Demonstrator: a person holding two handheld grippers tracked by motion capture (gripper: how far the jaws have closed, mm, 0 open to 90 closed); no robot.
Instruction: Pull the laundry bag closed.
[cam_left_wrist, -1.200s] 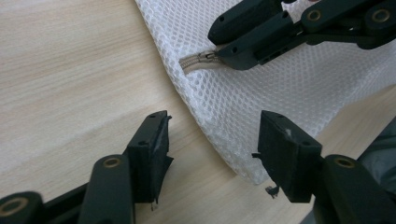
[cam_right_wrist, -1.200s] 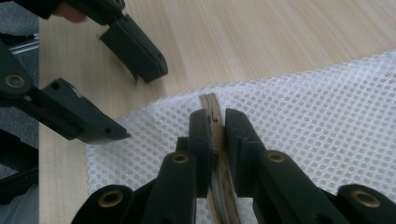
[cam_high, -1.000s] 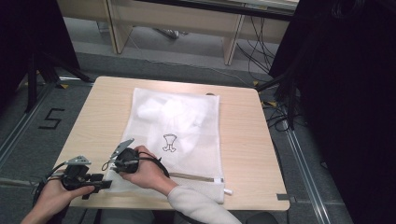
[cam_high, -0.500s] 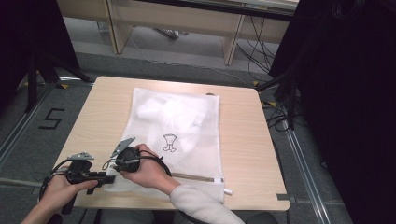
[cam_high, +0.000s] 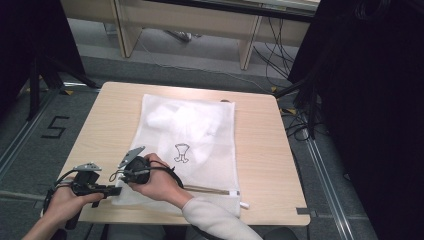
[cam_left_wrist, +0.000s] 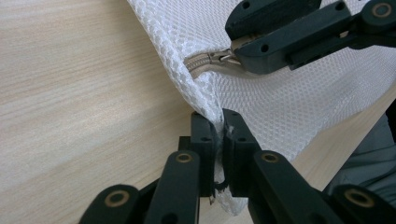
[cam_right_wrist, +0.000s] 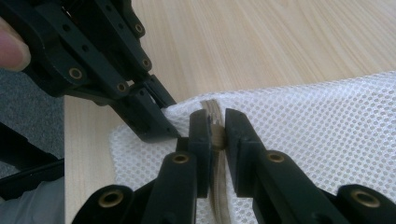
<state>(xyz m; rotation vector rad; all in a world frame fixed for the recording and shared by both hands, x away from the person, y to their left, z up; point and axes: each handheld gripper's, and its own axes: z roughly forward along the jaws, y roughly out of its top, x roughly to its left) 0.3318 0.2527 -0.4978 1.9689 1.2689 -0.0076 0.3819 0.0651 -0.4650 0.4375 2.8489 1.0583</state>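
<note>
Left gripper (cam_left_wrist: 219, 140) jaws just closing, now pinch corner of white mesh zippered laundry bag (cam_left_wrist: 280, 102), bag on light wooden table (cam_left_wrist: 70, 93). Right gripper (cam_right_wrist: 218, 133) clamps metal zip pull (cam_left_wrist: 210, 60) just beyond. Bag anchored; likely ready for zip pull.

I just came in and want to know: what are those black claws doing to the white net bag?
A person at a table is working on a white mesh bag with a claw in each hand. The left claw has just been closing and now pinches the bag's near corner. The right claw is shut on the zipper pull at that same end of the bag. Something white lies inside the bag, which rests flat on the table. It looks like the zipper is about to be pulled.
</note>
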